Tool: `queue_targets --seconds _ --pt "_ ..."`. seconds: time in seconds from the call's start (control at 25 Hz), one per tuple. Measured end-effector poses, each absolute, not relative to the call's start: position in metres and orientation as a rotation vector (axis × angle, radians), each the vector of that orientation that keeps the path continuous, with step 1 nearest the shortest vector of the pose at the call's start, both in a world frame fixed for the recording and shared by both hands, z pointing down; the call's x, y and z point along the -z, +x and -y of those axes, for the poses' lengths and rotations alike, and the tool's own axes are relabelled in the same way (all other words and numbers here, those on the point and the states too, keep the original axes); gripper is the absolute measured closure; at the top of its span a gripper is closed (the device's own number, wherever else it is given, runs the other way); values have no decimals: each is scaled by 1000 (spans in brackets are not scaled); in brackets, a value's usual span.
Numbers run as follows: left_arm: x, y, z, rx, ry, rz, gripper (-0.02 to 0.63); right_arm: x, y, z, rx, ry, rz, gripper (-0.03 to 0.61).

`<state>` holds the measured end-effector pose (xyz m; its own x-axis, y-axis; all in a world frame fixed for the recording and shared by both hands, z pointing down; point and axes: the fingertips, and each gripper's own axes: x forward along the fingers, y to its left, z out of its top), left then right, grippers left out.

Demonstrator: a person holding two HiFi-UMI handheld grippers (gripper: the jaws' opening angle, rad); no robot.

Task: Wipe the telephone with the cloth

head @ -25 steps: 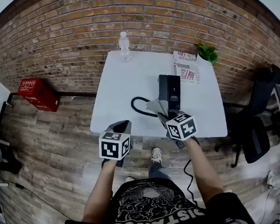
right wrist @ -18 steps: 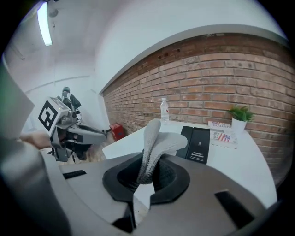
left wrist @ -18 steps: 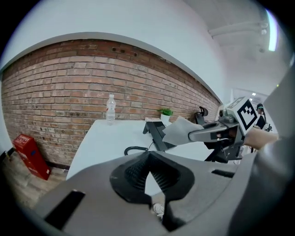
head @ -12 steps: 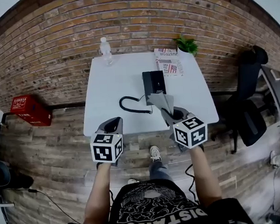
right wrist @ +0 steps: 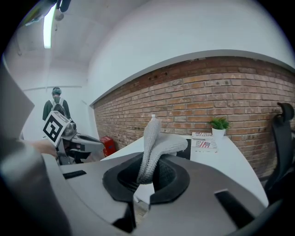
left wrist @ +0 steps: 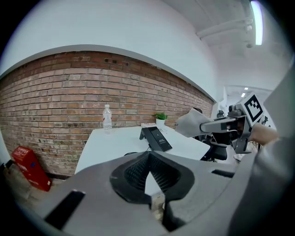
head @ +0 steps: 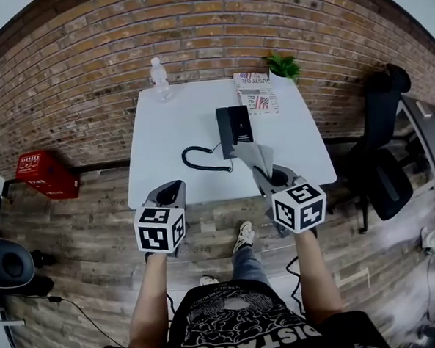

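A black telephone (head: 234,124) stands on the white table (head: 171,128), and its coiled cord (head: 200,160) lies to the left of it. My right gripper (head: 270,176) is shut on a grey cloth (head: 254,155) that sticks up from its jaws, just short of the phone's near edge. In the right gripper view the cloth (right wrist: 156,142) hides most of the telephone (right wrist: 185,152). My left gripper (head: 170,196) hovers at the table's near edge, left of the cord, shut with nothing in it. Its view shows the telephone (left wrist: 156,138) ahead, to the right.
A water bottle (head: 157,78) stands at the table's far left, with a magazine (head: 255,94) and a potted plant (head: 284,67) at the far right. A black office chair (head: 383,175) stands to the right, and a red box (head: 45,173) lies on the floor to the left. A brick wall backs the table.
The view has shifted, so the table and phone now sit further left and higher. The right gripper still holds the cloth and is slightly further back from the phone. The left gripper has stayed low.
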<state>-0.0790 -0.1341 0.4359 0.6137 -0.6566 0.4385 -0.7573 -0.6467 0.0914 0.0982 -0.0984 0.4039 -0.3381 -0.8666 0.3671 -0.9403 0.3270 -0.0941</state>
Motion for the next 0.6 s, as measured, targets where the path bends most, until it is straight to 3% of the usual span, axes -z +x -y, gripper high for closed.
queue_targets --seconds 0.6 --pt "-435 -72 130 -529 2584 1132 607 -399 99 88 -403 1638 2336 568"
